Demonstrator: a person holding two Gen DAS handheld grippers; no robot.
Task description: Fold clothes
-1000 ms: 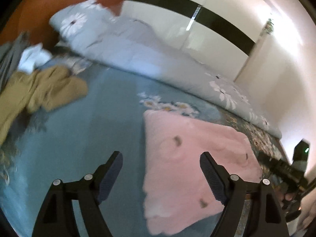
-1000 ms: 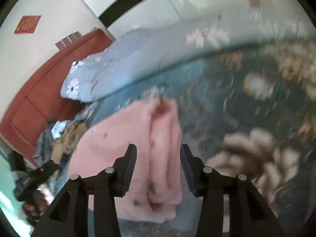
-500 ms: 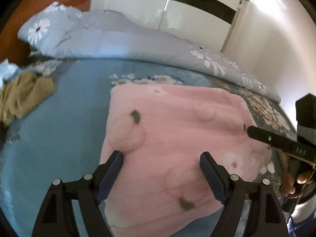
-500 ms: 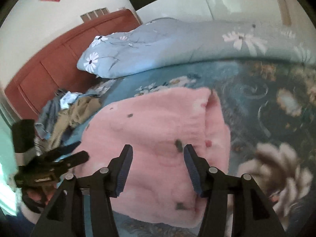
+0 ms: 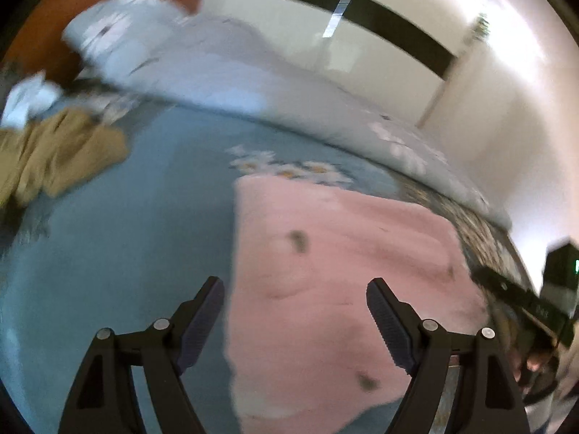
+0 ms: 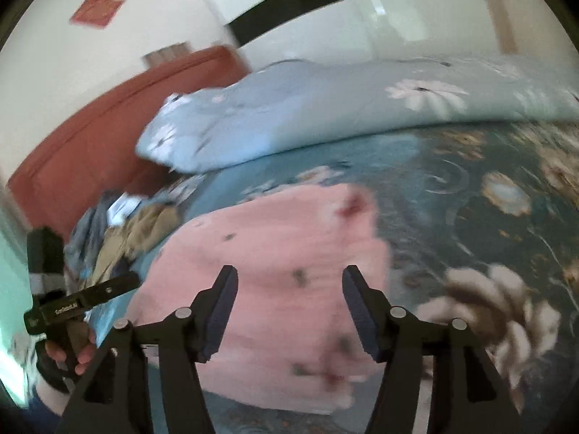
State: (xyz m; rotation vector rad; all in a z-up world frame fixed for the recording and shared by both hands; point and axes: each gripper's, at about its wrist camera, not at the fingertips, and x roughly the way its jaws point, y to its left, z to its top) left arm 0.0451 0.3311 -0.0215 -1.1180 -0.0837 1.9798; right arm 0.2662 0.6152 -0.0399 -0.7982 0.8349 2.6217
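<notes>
A folded pink fleece garment with small dark spots lies flat on the blue floral bedsheet; it also shows in the right wrist view. My left gripper is open and empty, held above the garment's near left edge. My right gripper is open and empty above the garment's near side. Each gripper shows in the other's view, the right one at the right edge and the left one at the left edge. Both views are motion-blurred.
A heap of unfolded clothes, tan and white, lies at the far left near the red-brown headboard. A rolled pale blue floral duvet runs along the bed's far side. White wardrobe doors stand behind it.
Both grippers have pulled back and swung; the left view has turned left, bringing the tan clothes heap closer in. The right gripper's jaws have opened wider. The pink garment stays flat.
</notes>
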